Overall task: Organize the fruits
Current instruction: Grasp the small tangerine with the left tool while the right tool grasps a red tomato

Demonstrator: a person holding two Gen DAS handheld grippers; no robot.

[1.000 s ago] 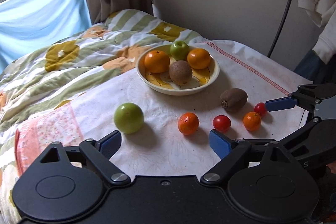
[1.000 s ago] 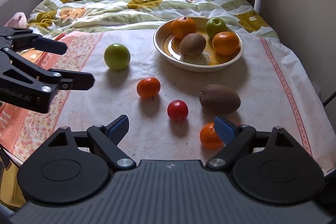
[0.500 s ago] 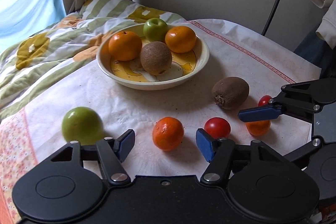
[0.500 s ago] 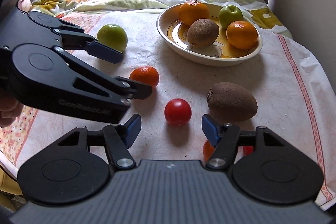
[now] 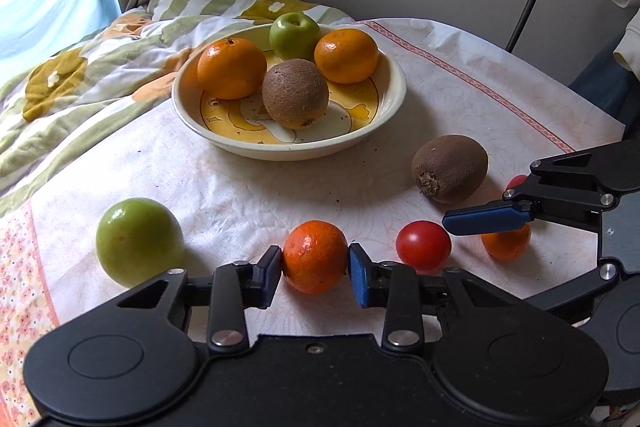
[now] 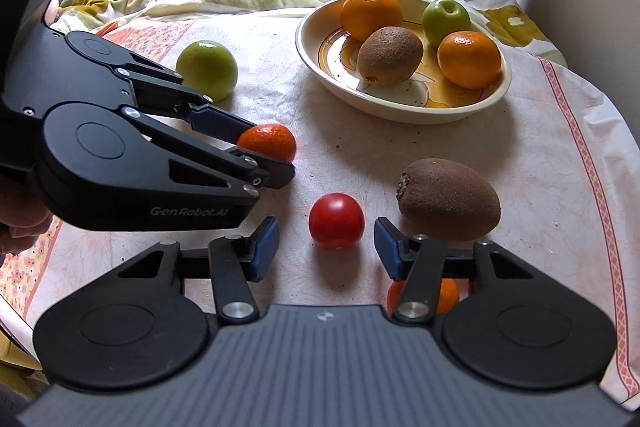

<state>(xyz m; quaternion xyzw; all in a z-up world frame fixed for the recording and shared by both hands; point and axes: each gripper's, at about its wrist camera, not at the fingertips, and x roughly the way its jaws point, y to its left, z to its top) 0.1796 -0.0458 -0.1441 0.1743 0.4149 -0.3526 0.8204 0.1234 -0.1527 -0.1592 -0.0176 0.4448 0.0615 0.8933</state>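
Both grippers have dropped closer: left gripper [image 5: 315, 269], marked "GenRobot.AI", clamps the mandarin [image 5: 315, 256]; right gripper [image 6: 326, 242] is closing around the untouched tomato [image 6: 336, 220].

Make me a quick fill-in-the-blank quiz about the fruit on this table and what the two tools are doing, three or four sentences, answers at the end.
1. The left tool is shut on the small ____ mandarin.
2. The cream ceramic bowl with the yellow pattern holds ____ pieces of fruit.
3. The right tool is closing with the round red ____ between its blue pads, not yet touching.
4. The loose brown kiwi lies on the ____, outside the bowl.

Missing words: orange; four; tomato; tablecloth
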